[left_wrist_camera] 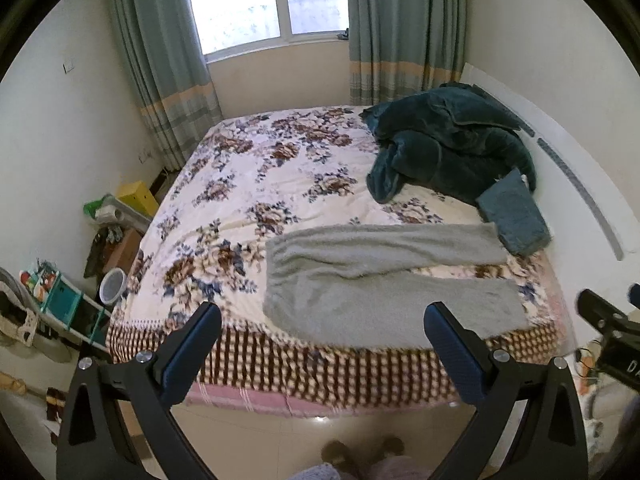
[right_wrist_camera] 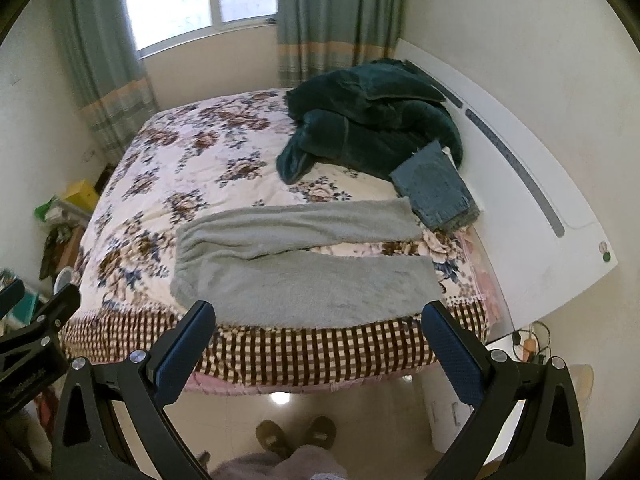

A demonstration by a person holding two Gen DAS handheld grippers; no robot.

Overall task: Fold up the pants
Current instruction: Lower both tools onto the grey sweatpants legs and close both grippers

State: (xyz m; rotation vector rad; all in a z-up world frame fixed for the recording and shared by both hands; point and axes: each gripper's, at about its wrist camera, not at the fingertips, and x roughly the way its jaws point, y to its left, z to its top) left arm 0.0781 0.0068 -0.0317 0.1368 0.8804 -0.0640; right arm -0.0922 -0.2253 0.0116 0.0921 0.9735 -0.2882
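Observation:
Grey fleece pants [left_wrist_camera: 380,280] lie spread flat on the floral bed [left_wrist_camera: 248,184], near its front edge, waist to the left and both legs pointing right. They also show in the right wrist view [right_wrist_camera: 304,272]. My left gripper [left_wrist_camera: 322,320] is open and empty, held in front of the bed edge, short of the pants. My right gripper [right_wrist_camera: 318,316] is open and empty, also in front of the bed edge, with the near pant leg between its fingers in view. Neither touches the cloth.
A dark green blanket [left_wrist_camera: 448,148] is heaped at the back right of the bed. Folded blue jeans [left_wrist_camera: 514,216] lie beside the pant cuffs. A white headboard [right_wrist_camera: 520,184] runs along the right. Clutter and a yellow box [left_wrist_camera: 138,196] stand left of the bed. My feet [right_wrist_camera: 296,434] stand on the tile floor.

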